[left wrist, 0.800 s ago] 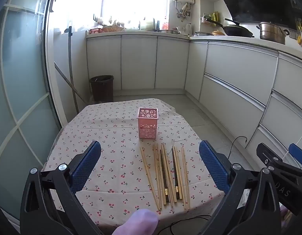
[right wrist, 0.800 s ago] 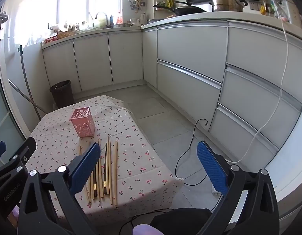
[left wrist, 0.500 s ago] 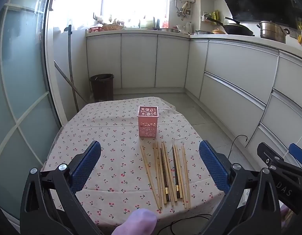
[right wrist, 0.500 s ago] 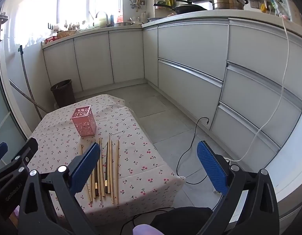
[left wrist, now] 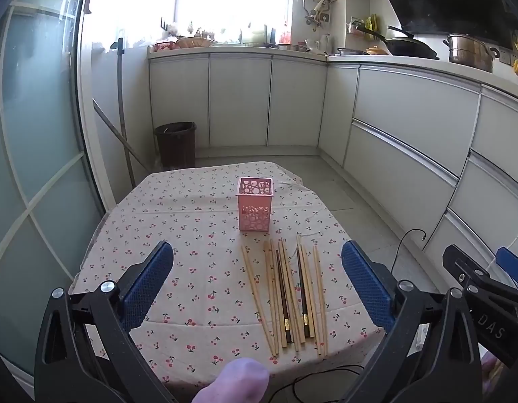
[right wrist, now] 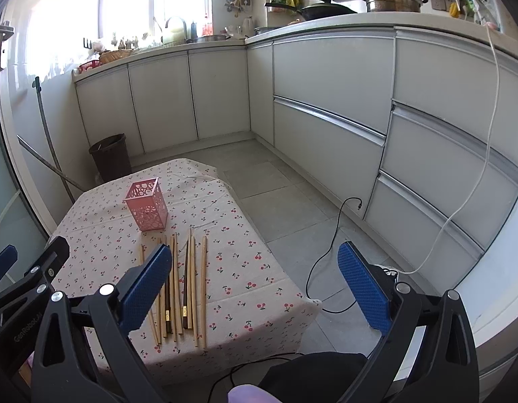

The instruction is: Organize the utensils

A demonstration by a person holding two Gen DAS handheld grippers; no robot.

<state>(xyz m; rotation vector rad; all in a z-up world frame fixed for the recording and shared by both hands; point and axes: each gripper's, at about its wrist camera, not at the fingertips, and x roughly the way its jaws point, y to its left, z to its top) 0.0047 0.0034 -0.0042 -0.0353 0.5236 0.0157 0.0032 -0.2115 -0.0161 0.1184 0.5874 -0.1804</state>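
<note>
With both my left gripper (left wrist: 257, 283) and right gripper (right wrist: 255, 283) jaws wide and empty, I'd pinch the light, stiff, slippery wooden chopsticks (left wrist: 285, 294), lying near the pink perforated plastic holder (left wrist: 255, 208) on the cherry-print counter (left wrist: 178, 235), mid-shaft.

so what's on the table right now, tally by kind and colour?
Light wooden chopsticks: 8 (they overlap, so this is a best count)
Dark chopsticks: 2
Pink holder: 1
Total: 11
</note>
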